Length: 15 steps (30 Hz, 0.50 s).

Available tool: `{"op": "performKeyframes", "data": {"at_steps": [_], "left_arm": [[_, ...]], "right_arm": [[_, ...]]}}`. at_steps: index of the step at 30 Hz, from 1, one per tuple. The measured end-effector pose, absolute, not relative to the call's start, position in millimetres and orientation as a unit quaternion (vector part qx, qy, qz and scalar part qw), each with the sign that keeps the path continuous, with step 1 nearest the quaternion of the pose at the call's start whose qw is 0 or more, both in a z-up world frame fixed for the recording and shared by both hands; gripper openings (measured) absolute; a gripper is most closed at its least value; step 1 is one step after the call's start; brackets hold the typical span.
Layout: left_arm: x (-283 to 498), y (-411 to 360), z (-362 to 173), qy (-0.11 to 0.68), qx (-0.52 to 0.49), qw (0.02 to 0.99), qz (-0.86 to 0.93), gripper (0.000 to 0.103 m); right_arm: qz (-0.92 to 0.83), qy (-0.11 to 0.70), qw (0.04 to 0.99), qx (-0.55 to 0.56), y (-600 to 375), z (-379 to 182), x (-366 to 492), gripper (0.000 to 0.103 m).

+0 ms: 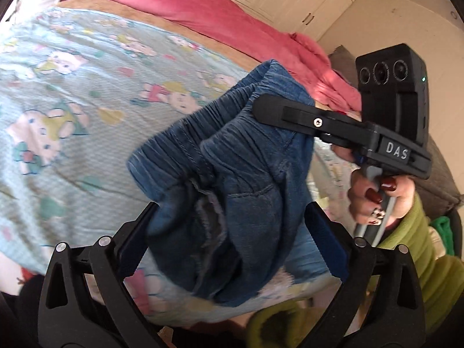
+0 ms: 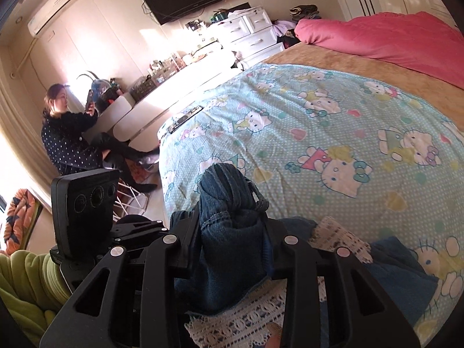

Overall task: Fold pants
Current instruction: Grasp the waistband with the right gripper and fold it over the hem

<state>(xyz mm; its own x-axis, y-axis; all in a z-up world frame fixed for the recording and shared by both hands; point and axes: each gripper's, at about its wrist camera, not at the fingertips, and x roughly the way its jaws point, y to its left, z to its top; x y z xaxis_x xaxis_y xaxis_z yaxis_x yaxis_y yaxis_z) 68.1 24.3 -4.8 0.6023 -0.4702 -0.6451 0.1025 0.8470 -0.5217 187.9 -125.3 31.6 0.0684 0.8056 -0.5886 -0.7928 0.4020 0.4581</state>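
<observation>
One pink duvet [image 1: 232, 20] beyond the pants [image 1: 220, 174] — cartoon sheet [image 1: 72, 87] beneath.

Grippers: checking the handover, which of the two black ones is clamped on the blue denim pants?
The right gripper; the left gripper stands wide open around the blue denim pants.

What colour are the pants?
Blue denim pants, clearest in the left wrist view.

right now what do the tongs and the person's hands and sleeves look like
Both tongs are matte black plastic with triangular cut-outs and silver rivets. The right tongs carry a white "DAS" label, a three-lens camera block with a green light and a grey cable. The hand has dark red nails; the sleeve is green.
</observation>
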Motion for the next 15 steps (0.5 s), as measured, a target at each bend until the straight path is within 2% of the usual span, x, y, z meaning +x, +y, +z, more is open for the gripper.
{"op": "performKeyframes", "data": {"at_steps": [2,3,4,6,9,11,15], "left_arm": [[69,12,-1,0.413,-0.213,0.868,-0.174,0.093],[70,5,1,0.411,-0.208,0.869,-0.181,0.093],[70,-1,2,0.411,-0.206,0.868,-0.188,0.093],[70,-13,3,0.413,-0.201,0.863,-0.208,0.093],[69,-36,-1,0.428,-0.179,0.852,-0.242,0.093],[63,-45,-5,0.435,-0.164,0.848,-0.254,0.093],[58,-68,-11,0.446,-0.138,0.84,-0.277,0.093]], "right_arm": [[0.544,0.408,0.733,0.017,-135,31,188,0.034],[0.54,0.411,0.734,0.024,-143,32,188,0.039],[0.535,0.413,0.736,0.031,-149,31,189,0.05],[0.523,0.407,0.748,0.046,-169,34,189,0.058],[0.48,0.402,0.778,0.05,-205,33,192,0.065],[0.442,0.417,0.792,0.055,-229,23,195,0.067],[0.393,0.449,0.799,0.068,-258,1,189,0.078]]}}
